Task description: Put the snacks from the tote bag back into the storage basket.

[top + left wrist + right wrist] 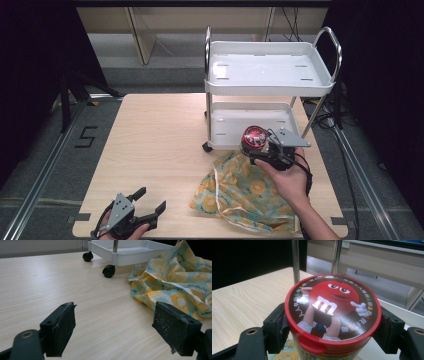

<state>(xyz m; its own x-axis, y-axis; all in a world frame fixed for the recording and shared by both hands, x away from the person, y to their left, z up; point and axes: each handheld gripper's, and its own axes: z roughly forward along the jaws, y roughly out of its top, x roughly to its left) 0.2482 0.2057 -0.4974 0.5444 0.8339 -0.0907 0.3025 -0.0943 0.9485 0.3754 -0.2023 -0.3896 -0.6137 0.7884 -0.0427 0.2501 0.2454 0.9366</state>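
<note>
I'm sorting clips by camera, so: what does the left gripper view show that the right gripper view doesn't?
Left gripper view alone: the cart's black casters, the lemon-print cloth spread on the table, and the left gripper open, holding nothing. Right gripper view alone: the right gripper shut on a red-lidded candy can, its printed lid facing the camera. Both: the wooden table and parts of the white cart.

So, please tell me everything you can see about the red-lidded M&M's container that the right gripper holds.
The M&M's container is a round tub with a glossy red lid, seemingly plastic. The lid print shows the red M&M's character with a white "m", ringed by small characters on dark brown. A small tab sits at the lid's front rim. It is upright and closed, clamped at both sides below the lid by the right gripper. In the high view it is held above the table, in front of the white cart's lower shelf, beside the lemon-print cloth.
</note>
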